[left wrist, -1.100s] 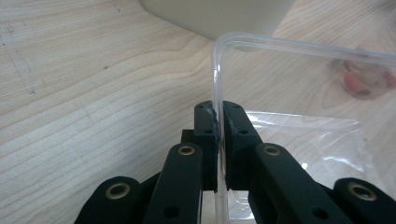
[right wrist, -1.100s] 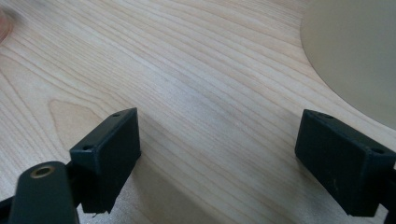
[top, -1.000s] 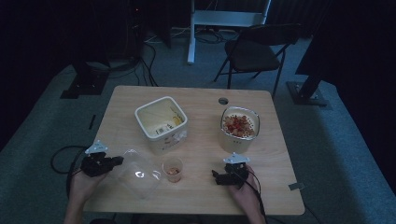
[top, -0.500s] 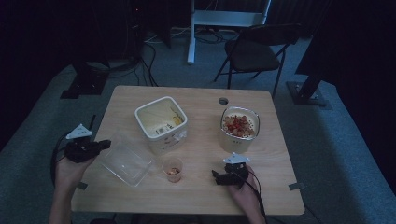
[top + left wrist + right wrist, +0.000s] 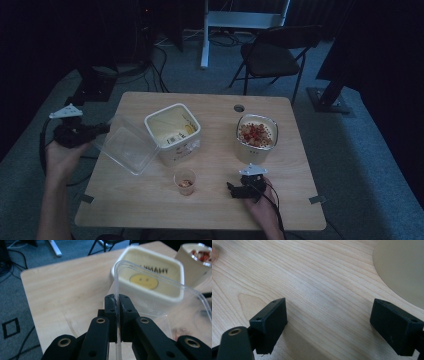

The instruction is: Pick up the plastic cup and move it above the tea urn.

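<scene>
One clear, rectangular plastic container (image 5: 125,145) has come up off the table's (image 5: 210,220) left edge since a second ago; your left gripper (image 5: 102,129) pinches its rim. Lifting looks underway. Your right gripper (image 5: 328,322) rests near the front edge, fingers spread.

Count at the desk (image 5: 210,205): hand-held grippers, 2: left hand-held gripper (image 5: 102,129), right hand-held gripper (image 5: 231,189). Clear plastic container (image 5: 127,147), 1. Cream square tub (image 5: 172,131), 1. Round bowl of red and tan pieces (image 5: 256,137), 1. Small cup (image 5: 185,182), 1. Folding chair (image 5: 272,55) beyond the far edge, 1. Grommet hole (image 5: 239,108) near the far edge, 1.
</scene>
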A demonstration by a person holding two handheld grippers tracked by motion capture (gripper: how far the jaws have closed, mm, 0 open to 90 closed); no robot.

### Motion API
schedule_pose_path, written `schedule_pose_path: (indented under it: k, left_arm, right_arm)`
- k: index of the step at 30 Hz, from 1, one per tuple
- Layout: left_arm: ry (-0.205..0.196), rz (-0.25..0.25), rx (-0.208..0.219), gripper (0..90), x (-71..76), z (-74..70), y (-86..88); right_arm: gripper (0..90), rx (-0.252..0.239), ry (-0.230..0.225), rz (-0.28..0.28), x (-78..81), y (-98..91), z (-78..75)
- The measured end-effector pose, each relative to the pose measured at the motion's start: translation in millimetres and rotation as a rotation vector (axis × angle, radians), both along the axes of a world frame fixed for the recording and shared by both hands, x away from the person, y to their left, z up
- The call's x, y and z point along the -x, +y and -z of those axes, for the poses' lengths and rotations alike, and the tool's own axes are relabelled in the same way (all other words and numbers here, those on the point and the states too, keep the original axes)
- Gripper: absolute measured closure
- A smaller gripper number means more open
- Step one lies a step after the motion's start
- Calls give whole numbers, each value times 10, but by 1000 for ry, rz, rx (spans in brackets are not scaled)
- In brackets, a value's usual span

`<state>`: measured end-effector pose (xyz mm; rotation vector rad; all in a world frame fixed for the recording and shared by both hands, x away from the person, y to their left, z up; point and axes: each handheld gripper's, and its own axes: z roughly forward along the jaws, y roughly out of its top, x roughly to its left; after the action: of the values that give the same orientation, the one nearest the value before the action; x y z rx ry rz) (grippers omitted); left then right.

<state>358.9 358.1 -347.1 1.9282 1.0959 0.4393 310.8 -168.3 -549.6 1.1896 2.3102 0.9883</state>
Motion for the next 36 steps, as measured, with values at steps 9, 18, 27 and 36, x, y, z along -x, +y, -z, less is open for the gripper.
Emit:
schedule_pose_path:
  k: [9, 18, 27, 36]
  left_arm:
    - [-18, -48, 12, 873, -394, -361, -167]
    - [6, -72, -89, 872, -887, -431, -582]
    - [15, -31, -107, 726, -1087, -446, -811]
    - [-31, -4, -60, 603, -952, -448, -781]
  right_arm:
    - [138, -1, -1, 1, 0, 1, 1]
    - [138, -1, 0, 2, 1, 3, 0]
    - [138, -2, 0, 4, 1, 4, 0]
    - [138, -4, 1, 6, 4, 6, 0]
